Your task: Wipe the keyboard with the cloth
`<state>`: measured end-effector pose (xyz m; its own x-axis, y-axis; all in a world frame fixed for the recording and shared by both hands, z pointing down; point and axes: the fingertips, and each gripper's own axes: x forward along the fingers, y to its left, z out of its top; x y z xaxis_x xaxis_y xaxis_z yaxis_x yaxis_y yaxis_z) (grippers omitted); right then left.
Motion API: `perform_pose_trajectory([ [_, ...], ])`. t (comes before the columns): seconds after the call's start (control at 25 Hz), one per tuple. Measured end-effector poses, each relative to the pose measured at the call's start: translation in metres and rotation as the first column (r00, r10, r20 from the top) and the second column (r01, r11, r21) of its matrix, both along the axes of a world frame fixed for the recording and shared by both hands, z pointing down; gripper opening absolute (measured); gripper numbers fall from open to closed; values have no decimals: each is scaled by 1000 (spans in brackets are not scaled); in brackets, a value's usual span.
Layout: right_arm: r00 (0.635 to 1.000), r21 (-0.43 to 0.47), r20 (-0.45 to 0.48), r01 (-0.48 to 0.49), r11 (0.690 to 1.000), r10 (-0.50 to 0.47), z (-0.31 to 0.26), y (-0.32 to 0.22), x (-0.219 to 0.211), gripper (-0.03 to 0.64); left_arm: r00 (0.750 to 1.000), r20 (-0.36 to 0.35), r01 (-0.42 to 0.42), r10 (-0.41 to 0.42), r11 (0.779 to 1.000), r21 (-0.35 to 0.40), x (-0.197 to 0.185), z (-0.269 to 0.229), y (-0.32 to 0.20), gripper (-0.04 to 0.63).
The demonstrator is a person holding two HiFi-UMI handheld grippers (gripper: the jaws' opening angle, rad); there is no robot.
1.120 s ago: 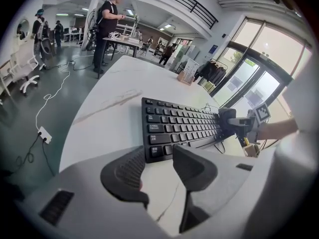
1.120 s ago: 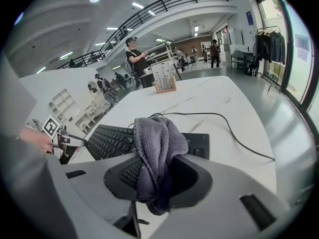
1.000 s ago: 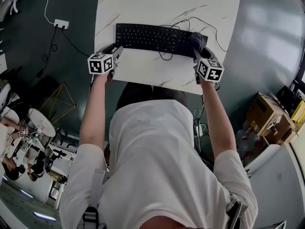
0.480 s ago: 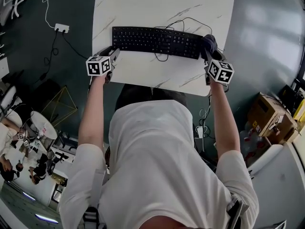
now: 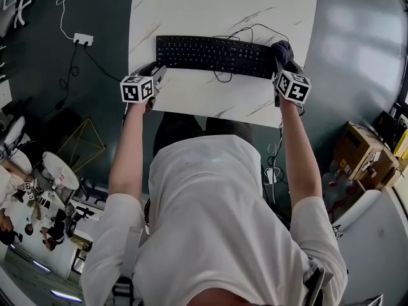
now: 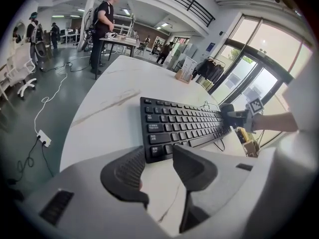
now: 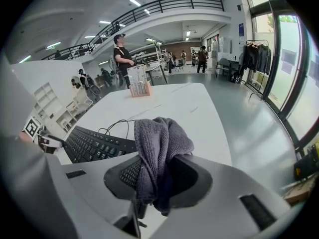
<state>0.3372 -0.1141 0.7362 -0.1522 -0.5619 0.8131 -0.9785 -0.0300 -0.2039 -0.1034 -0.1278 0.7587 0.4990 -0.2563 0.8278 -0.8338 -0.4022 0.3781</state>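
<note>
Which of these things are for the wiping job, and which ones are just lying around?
For the job:
keyboard
cloth, pinched in the right claw

Just lying about:
wooden stand on the table
power strip
cardboard boxes

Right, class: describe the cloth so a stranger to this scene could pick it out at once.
Find the white marble-patterned table with the black keyboard. At the keyboard's right end the right gripper clamps the cloth: a bunched dark grey rag, the only soft thing there.
</note>
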Motion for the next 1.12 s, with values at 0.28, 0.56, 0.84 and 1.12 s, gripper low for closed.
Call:
perform_pose_trajectory([
  [0.28,998,-26,-47,-44,999,43,3,-11,-37,130,997,-64,-49,49,999,-8,2,-1,0,179],
  [0.56,998,-35,-44,-39,999,38,2,-25,-82,130,987,-114,-119,116,993,-20,4,-2,2,179],
  [0.84,999,-43,-29,-33,999,32,0,-38,-134,130,970,-153,-196,190,980,-26,5,-3,3,179],
  [1.12,1000,-31,13,10,999,-9,-1,-53,-196,130,957,-194,-226,216,974,-31,6,-2,0,179],
])
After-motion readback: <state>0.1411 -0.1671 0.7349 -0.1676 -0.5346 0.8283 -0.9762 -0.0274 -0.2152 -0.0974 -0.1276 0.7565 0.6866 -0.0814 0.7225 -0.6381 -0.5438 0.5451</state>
